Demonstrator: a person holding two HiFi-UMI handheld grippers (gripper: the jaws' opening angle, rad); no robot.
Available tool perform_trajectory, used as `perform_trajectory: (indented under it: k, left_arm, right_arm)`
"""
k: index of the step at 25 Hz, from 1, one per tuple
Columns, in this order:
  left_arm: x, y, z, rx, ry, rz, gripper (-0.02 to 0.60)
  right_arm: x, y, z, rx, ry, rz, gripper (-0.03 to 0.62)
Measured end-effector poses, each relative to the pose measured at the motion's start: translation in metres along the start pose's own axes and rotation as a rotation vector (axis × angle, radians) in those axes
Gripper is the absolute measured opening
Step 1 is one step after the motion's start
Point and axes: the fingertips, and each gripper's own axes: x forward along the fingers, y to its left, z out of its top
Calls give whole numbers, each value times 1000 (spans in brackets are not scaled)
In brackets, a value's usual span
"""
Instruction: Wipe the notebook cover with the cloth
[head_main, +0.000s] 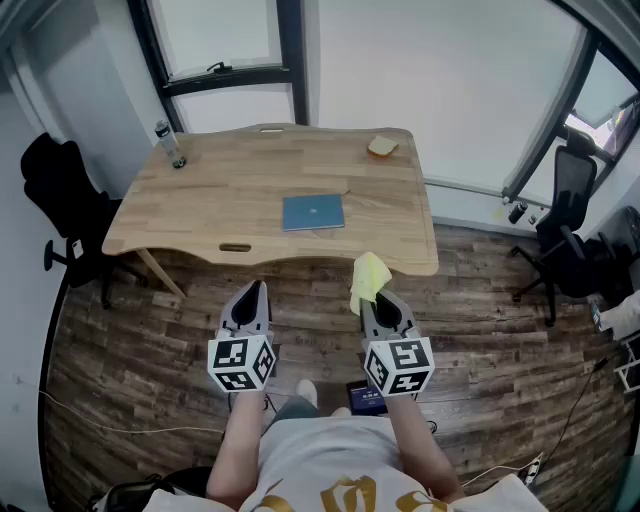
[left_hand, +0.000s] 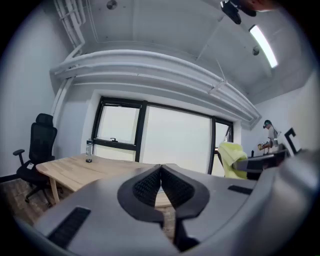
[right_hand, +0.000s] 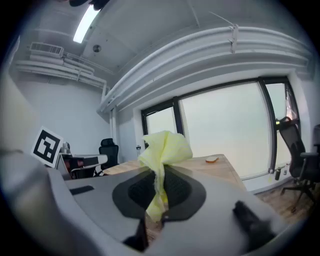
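A blue notebook (head_main: 313, 212) lies flat near the middle of the wooden table (head_main: 200, 190). My right gripper (head_main: 374, 296) is shut on a yellow cloth (head_main: 367, 277), held in front of the table's near edge, above the floor. In the right gripper view the cloth (right_hand: 163, 152) sticks up from between the closed jaws. My left gripper (head_main: 253, 295) is shut with nothing in it, level with the right one and short of the table. The notebook does not show in either gripper view.
A water bottle (head_main: 170, 144) stands at the table's far left corner and a small sponge-like piece (head_main: 382, 146) lies at its far right. Black office chairs stand left (head_main: 62, 190) and right (head_main: 572, 230) of the table. Windows run behind it.
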Motion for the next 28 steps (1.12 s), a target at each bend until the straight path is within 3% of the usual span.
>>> perform_trajectory:
  k: [9,15,21,28]
  left_arm:
    - [-7,-9,-1,-17,10,-16,14]
    - [12,-6,-9,-7,43,-17,14]
    - [66,3,-19,-8,74,-57,14]
    - [187,44,-24,-35,123,-99,14]
  right_arm:
    - [-10,-4,4,49,-48,19,38]
    - [4,-14,-3,13,-24,8,38]
    - [54,-38,-10,0,11,-1,38]
    - [167,-85,-7,6,65,-48,38]
